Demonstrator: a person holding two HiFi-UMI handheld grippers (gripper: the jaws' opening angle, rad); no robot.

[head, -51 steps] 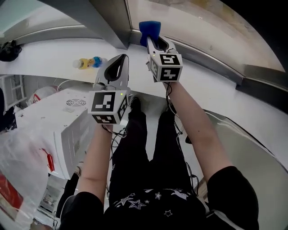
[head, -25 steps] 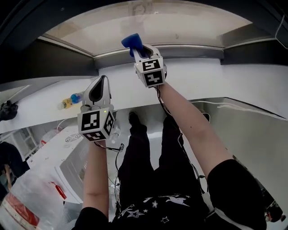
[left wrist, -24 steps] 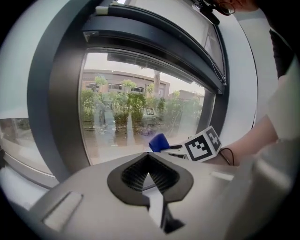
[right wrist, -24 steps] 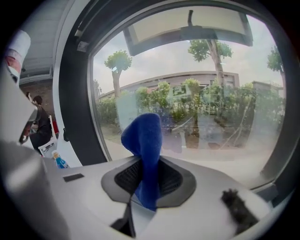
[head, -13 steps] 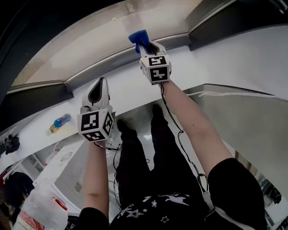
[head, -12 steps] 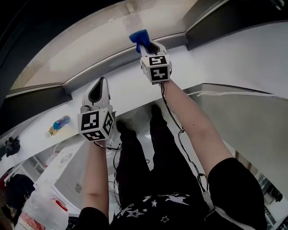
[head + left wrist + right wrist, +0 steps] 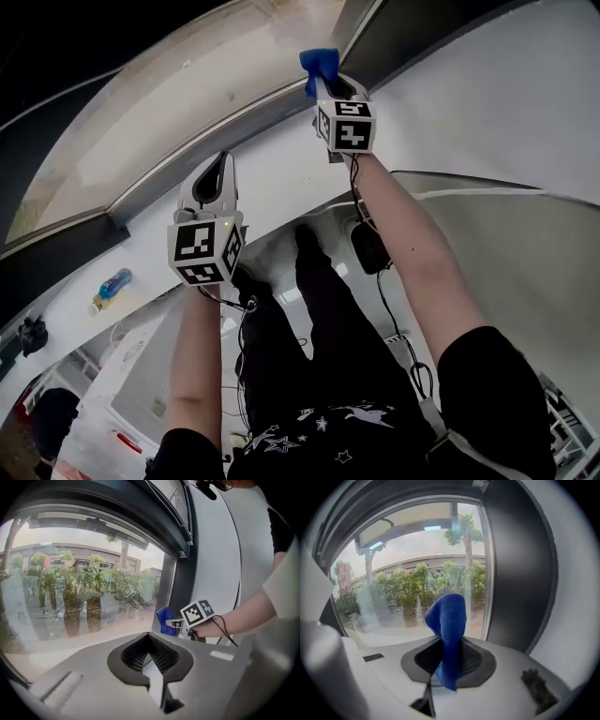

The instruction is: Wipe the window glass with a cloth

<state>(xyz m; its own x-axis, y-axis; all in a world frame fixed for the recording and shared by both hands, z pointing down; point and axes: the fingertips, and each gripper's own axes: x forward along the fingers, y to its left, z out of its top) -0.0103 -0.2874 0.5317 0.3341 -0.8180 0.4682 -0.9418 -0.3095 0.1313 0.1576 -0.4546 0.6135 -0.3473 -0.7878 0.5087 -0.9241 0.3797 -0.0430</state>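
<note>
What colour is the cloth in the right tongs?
Solid blue. The cloth shows best in the right gripper view, pinched between the right tongs.

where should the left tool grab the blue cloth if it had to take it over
Probably grip the free folded top of the blue cloth, which stands clear above the right tool; its lower part is pinched there. Come from the left, the side the left tool is on.

A white sill [image 7: 272,155] runs under the window, passing just beyond the left gripper [image 7: 221,161]. A small bottle [image 7: 111,287] lies on its side on the sill, well to that gripper's left. Farther left sits a dark object [image 7: 33,335], too small to identify.
</note>
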